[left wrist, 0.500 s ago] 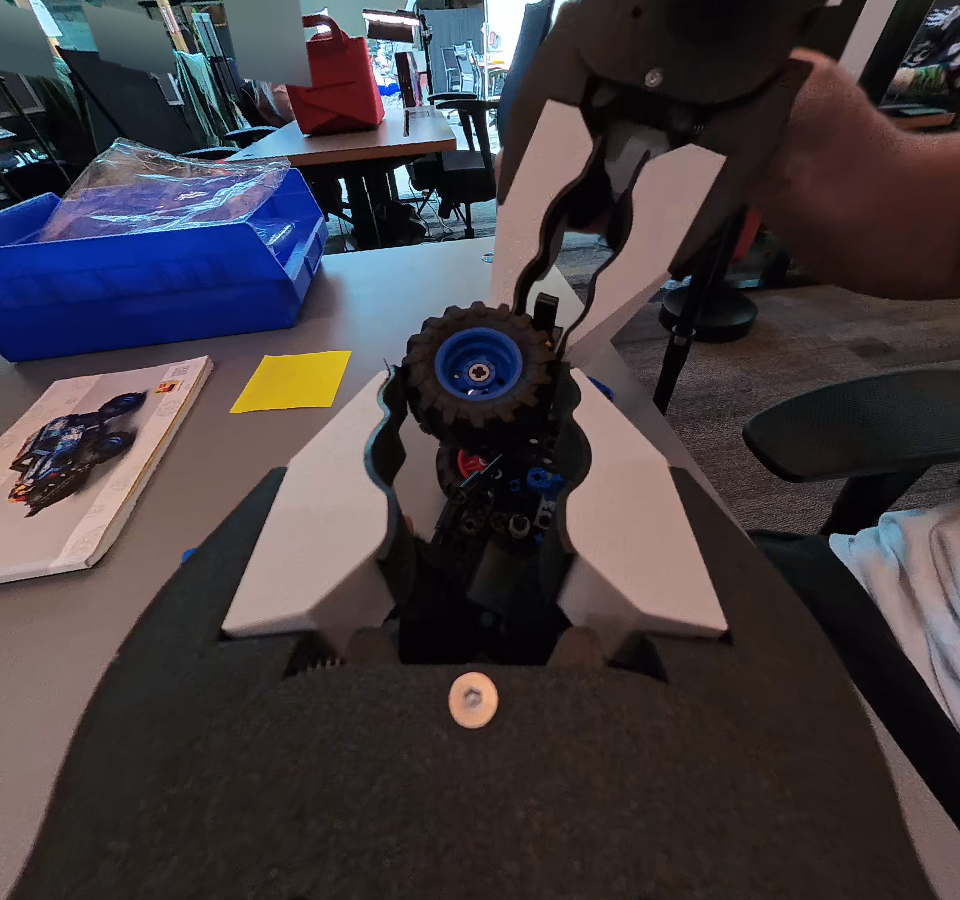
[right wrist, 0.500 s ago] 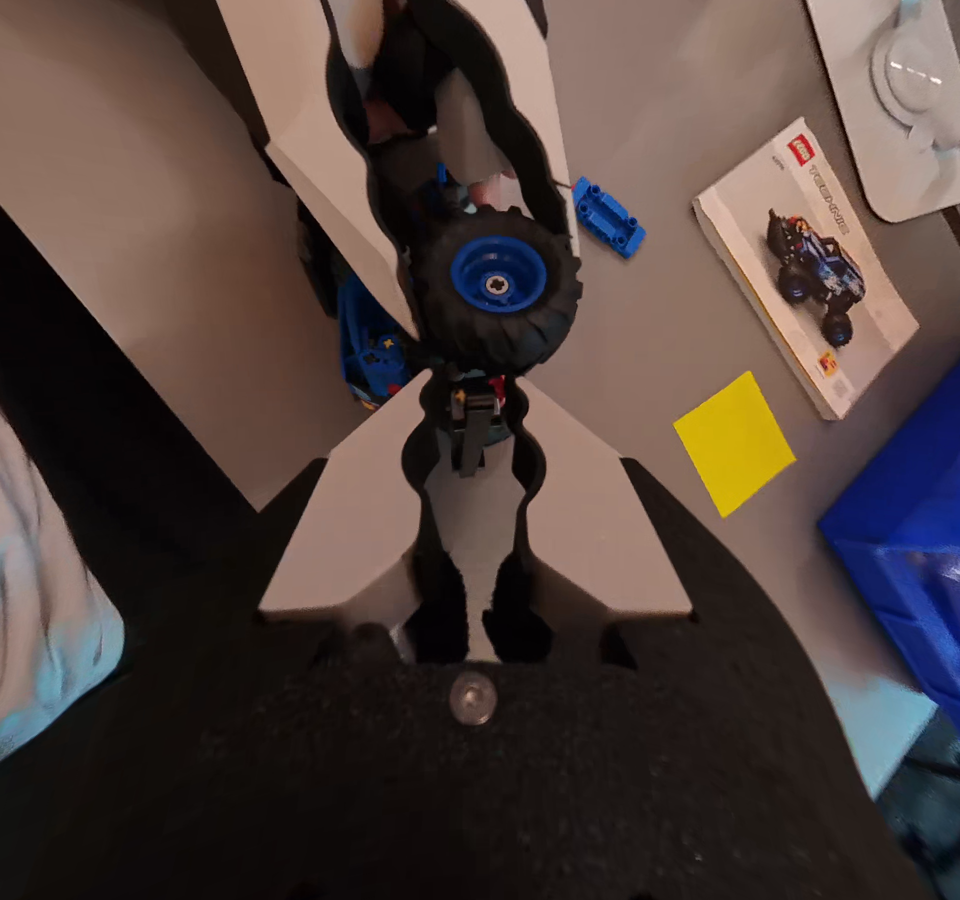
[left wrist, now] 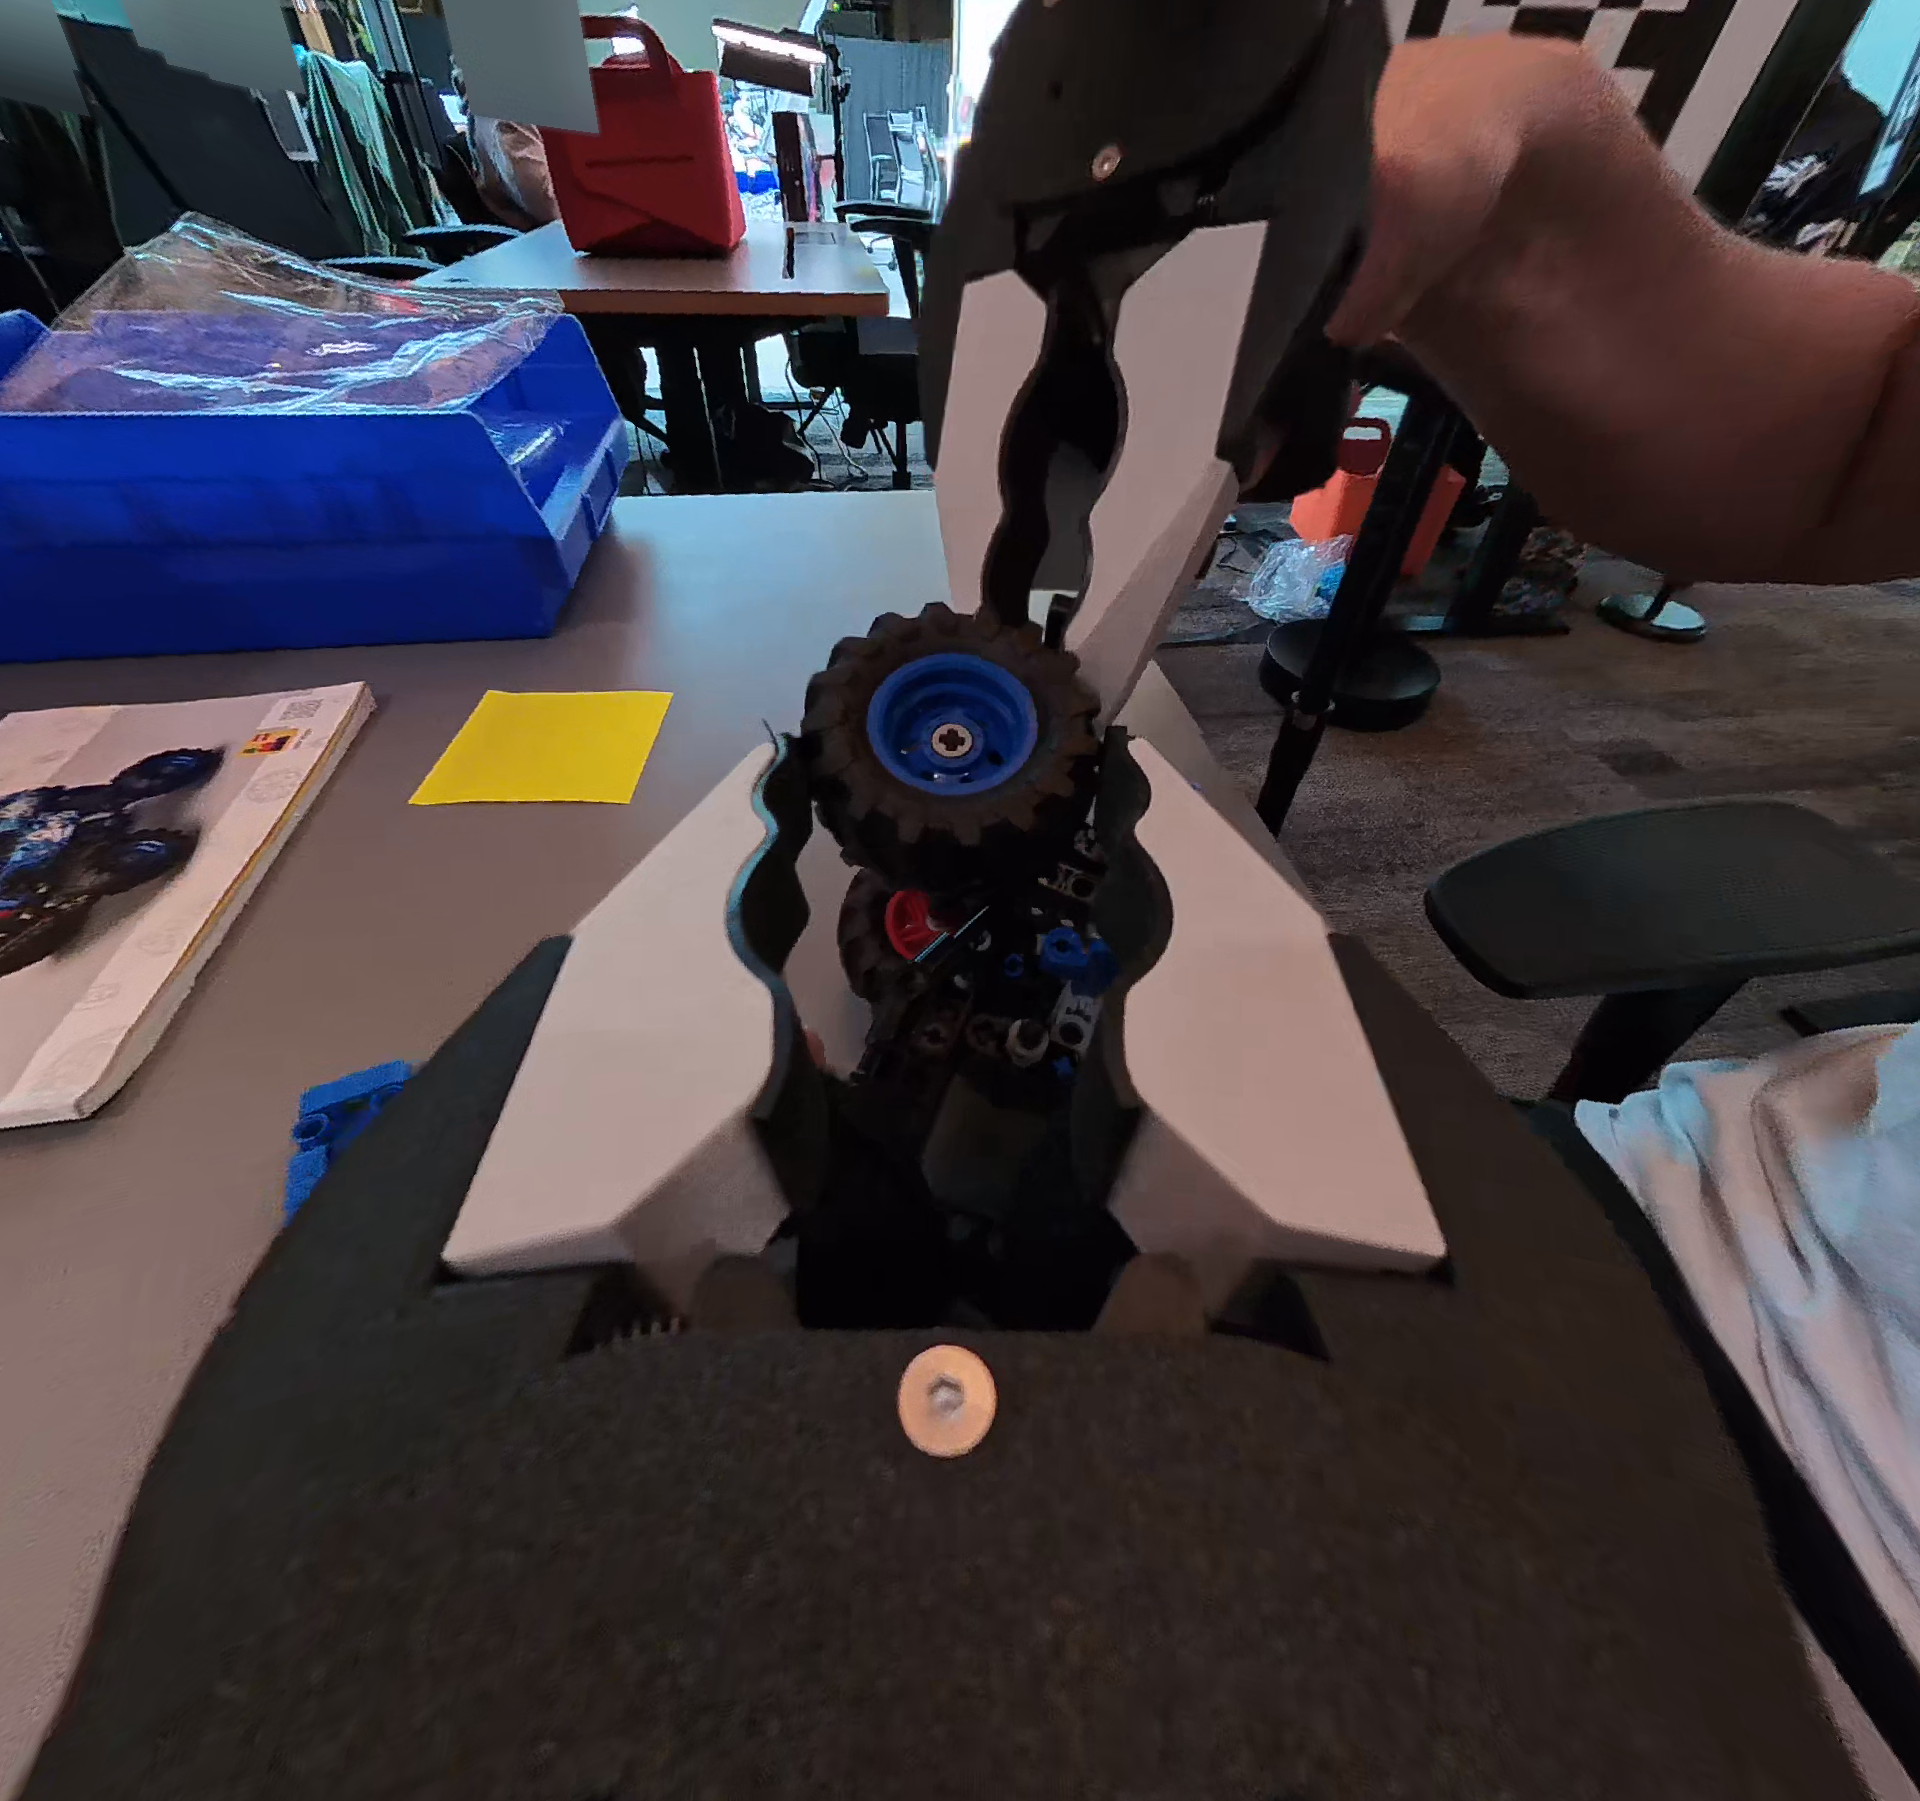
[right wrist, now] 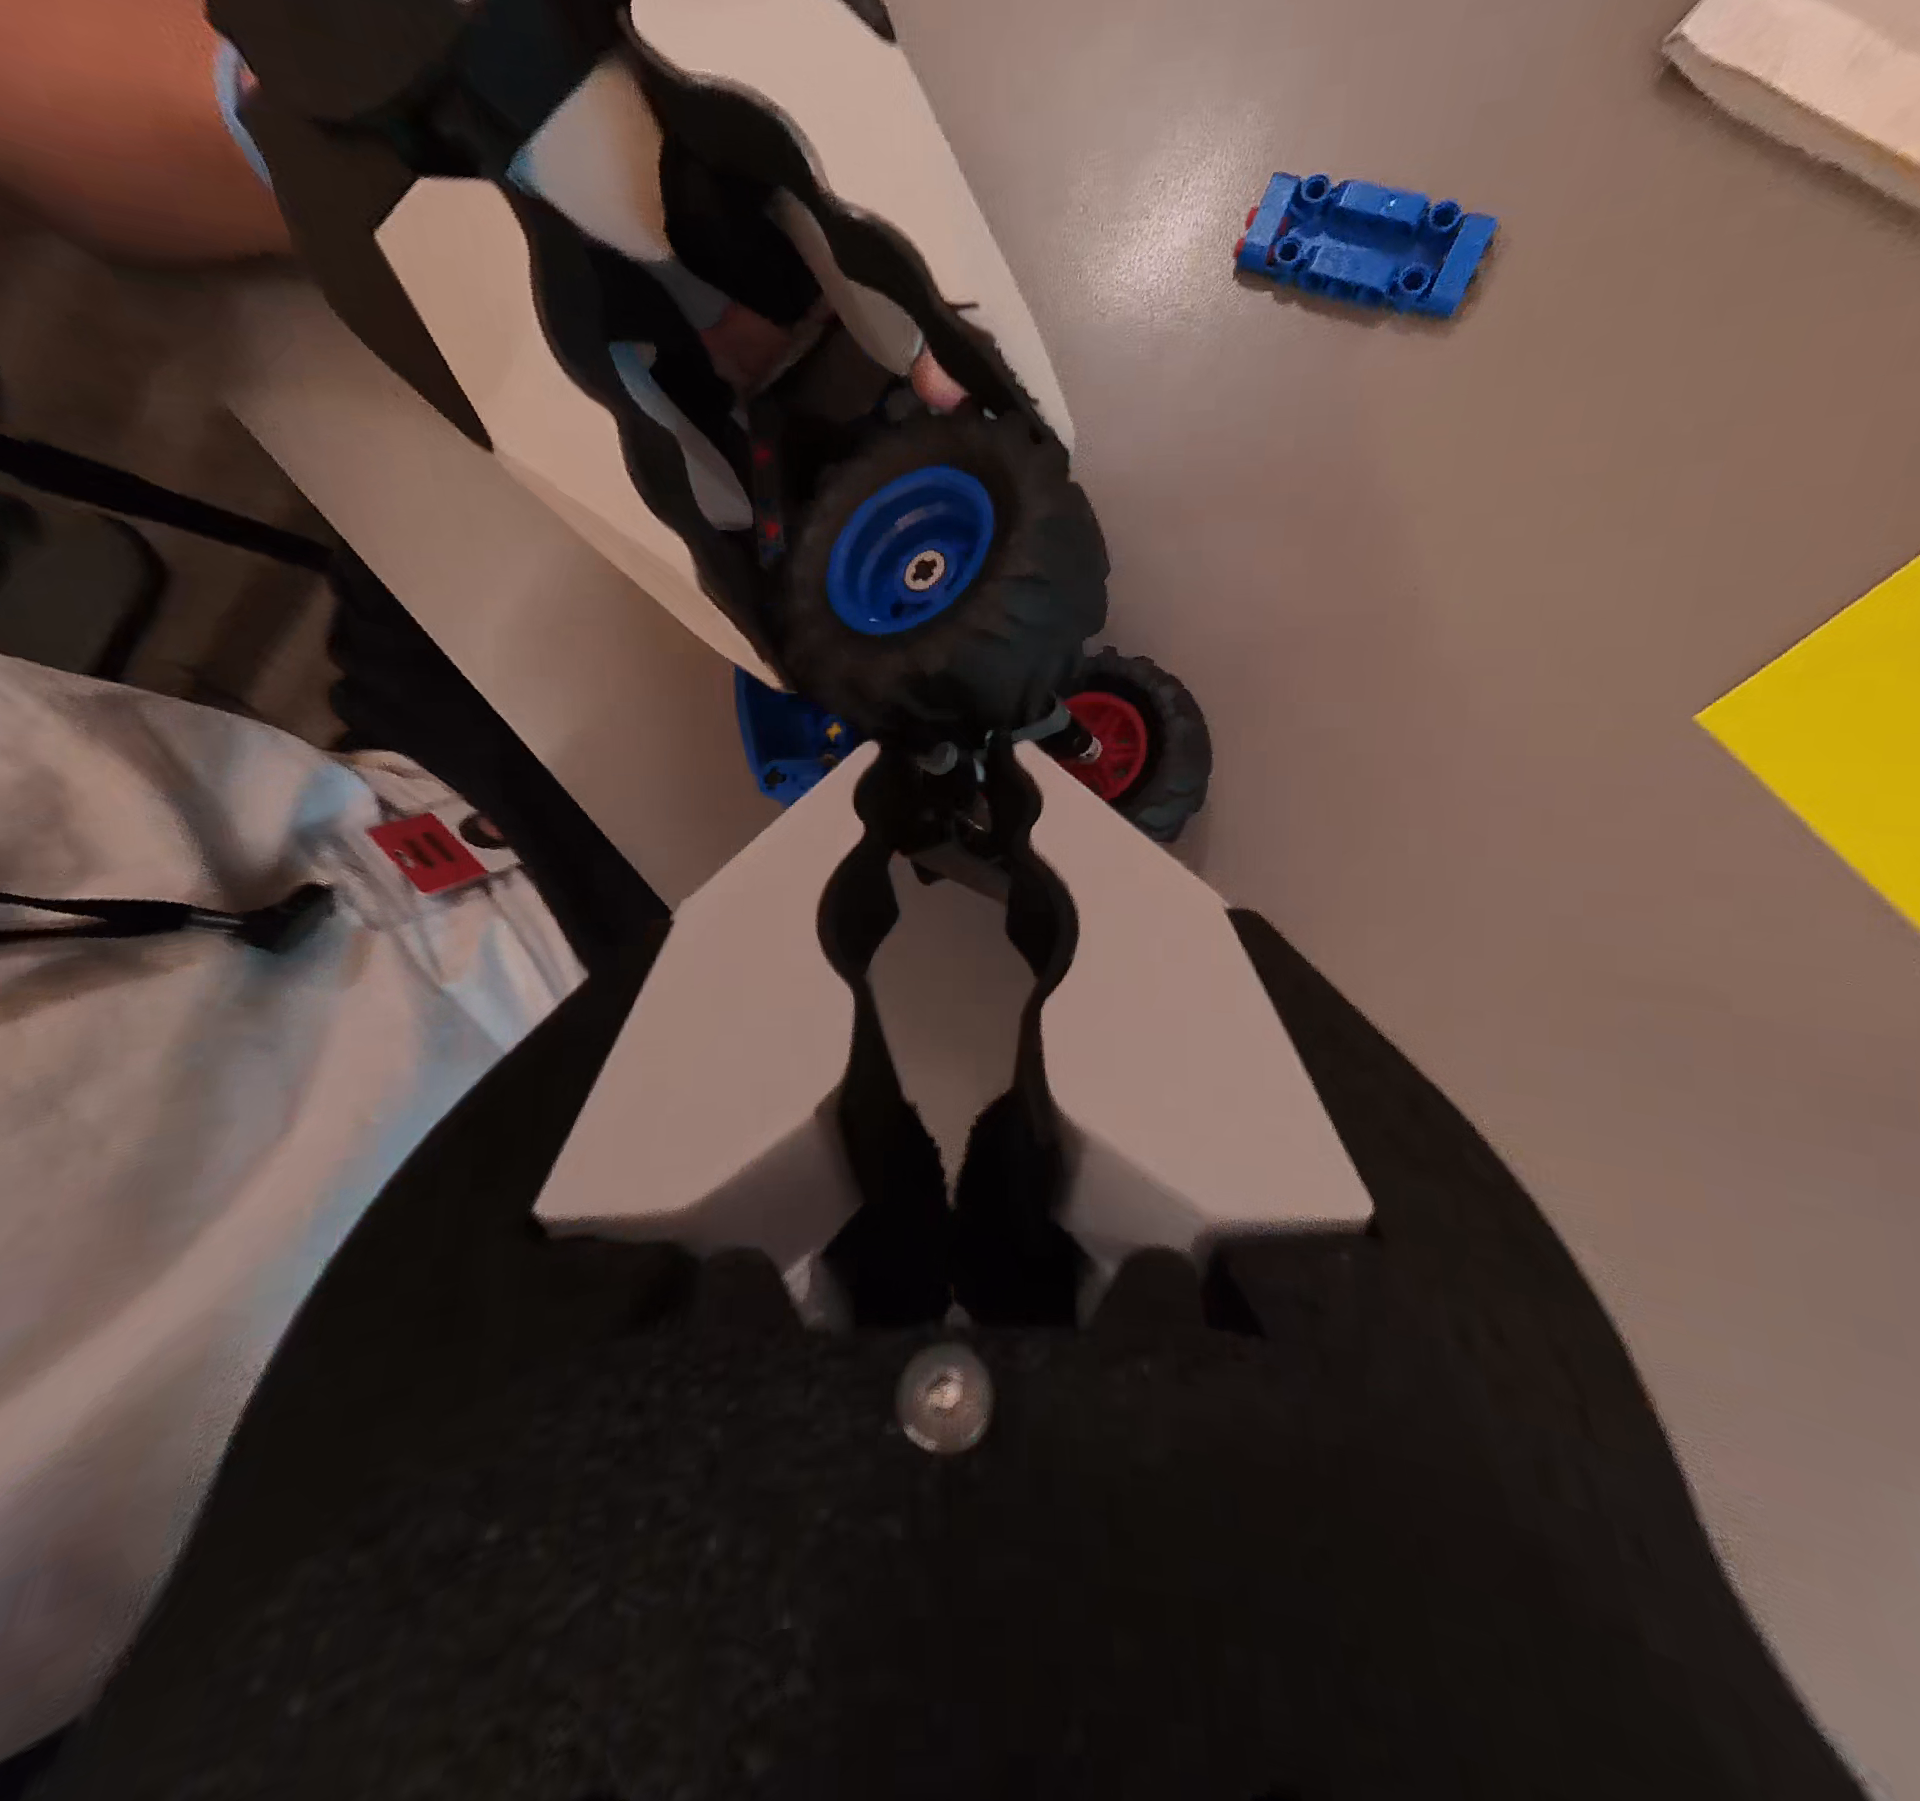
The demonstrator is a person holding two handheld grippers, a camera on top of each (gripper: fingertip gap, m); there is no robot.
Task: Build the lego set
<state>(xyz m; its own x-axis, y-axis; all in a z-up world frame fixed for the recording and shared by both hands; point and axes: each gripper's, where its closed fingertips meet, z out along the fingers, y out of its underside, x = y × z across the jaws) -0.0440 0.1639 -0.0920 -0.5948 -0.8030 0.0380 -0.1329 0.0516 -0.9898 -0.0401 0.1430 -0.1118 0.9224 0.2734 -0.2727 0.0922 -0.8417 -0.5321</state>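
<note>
A partly built toy car chassis point(left wrist: 997, 982) has a black tyre with a blue rim point(left wrist: 951, 738) and a smaller wheel with a red rim point(left wrist: 914, 920). My left gripper point(left wrist: 951, 764) is shut on the chassis and holds it above the grey table point(left wrist: 727, 588). My right gripper point(right wrist: 945, 764) comes from the opposite side and is shut on a dark part of the chassis beside the blue-rimmed wheel point(right wrist: 914, 556). The red-rimmed wheel point(right wrist: 1117, 743) shows just right of its tips. The left gripper's white fingers point(right wrist: 582, 401) show at upper left.
A loose blue brick frame point(right wrist: 1366, 245) lies on the table. A yellow paper square point(left wrist: 545, 749), an instruction booklet point(left wrist: 135, 878) and a blue bin point(left wrist: 291, 504) with clear plastic are to the left. A black chair point(left wrist: 1662, 899) stands off the table's right edge. My left and right fingertips are right by each other.
The right gripper's view has drawn closer and turned, so the red-rimmed wheel now shows and the booklet is nearly out of frame. Both grippers keep their hold on the chassis.
</note>
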